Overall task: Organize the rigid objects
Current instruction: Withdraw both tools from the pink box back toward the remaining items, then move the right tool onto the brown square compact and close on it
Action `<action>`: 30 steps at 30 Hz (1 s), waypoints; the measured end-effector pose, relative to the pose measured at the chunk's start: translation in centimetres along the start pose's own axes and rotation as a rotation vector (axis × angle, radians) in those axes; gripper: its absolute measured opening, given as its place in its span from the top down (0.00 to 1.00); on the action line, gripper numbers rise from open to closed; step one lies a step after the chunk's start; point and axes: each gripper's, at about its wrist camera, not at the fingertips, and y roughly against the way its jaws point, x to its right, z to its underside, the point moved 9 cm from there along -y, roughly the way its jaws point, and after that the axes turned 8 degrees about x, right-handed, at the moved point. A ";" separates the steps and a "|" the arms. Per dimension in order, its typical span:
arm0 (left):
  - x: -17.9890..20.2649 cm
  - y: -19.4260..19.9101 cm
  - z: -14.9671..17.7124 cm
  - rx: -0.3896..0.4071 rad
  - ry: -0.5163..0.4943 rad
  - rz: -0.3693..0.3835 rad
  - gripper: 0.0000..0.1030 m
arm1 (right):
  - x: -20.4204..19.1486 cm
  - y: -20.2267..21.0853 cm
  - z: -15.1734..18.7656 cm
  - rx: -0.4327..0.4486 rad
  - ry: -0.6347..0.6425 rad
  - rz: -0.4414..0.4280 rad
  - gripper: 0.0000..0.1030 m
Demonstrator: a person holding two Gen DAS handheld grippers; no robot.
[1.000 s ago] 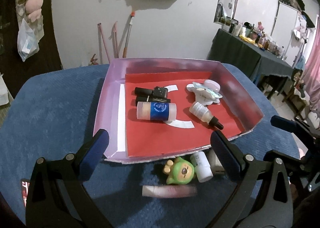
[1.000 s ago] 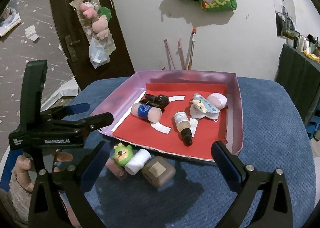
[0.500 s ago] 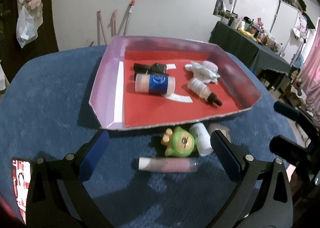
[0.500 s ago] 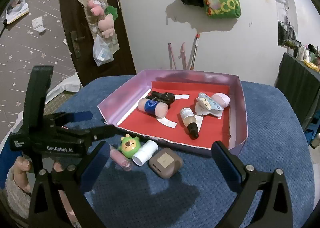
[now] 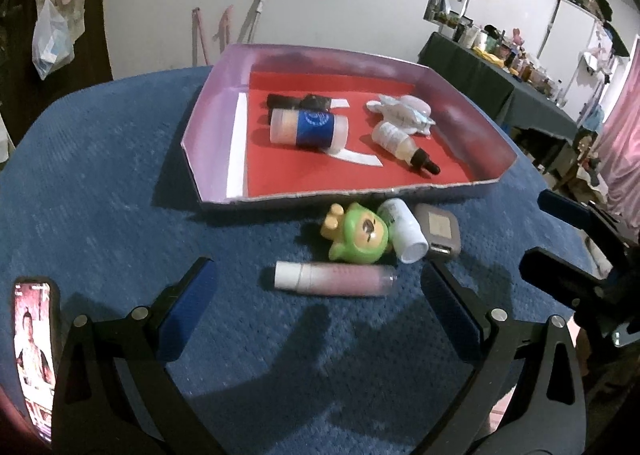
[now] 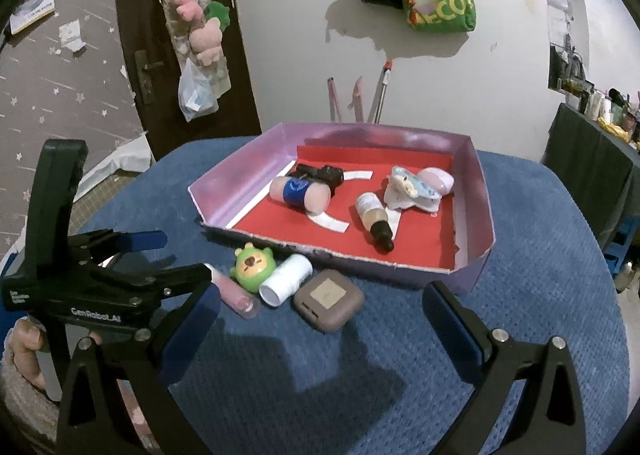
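My left tool (image 5: 316, 311): jaws spread wide, empty, held low over the blue bench (image 5: 100, 191). My right tool (image 6: 320, 319): jaws likewise spread wide, holding nothing, above the same bench. Item one, pink tube (image 5: 334, 280) with white cap: lying crosswise on the bench just ahead of the left tool, between its fingers' line of sight, not touched by either pad. Item two, green bear figurine (image 5: 358, 235): lying just beyond the tube, touching or nearly touching it. Item three, white bottle (image 5: 402, 229): on its side against the figurine's right. Item four, brown rounded case (image 6: 328, 299): flat on the bench beside the white bottle, nearest thing ahead of the right tool. Item five, pink tray (image 5: 208, 127) with red lining: directly behind these four, its front wall close to the figurine. Contents of tray: a blue-labelled jar (image 5: 308, 129) on its side, black cosmetics (image 5: 298, 101) behind it, a dropper bottle (image 5: 404, 149) lying with its black tip toward me, a pale blister-packed item (image 5: 402, 113) at the far right. Item six, a phone (image 5: 34, 351) with lit screen: on the bench at the left tool's left edge.
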 end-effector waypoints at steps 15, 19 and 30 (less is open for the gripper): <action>0.2 -0.6 2.4 -0.054 -0.022 -0.002 0.00 | -0.4 -1.9 2.5 -0.101 0.012 -0.007 0.26; 0.3 -1.2 2.5 -0.064 -0.018 0.004 0.00 | 0.1 -2.9 2.9 -0.125 0.018 0.010 0.26; 0.4 -3.8 3.1 -0.093 -0.018 -0.053 0.00 | 1.7 -5.5 3.9 -0.188 0.016 0.037 0.26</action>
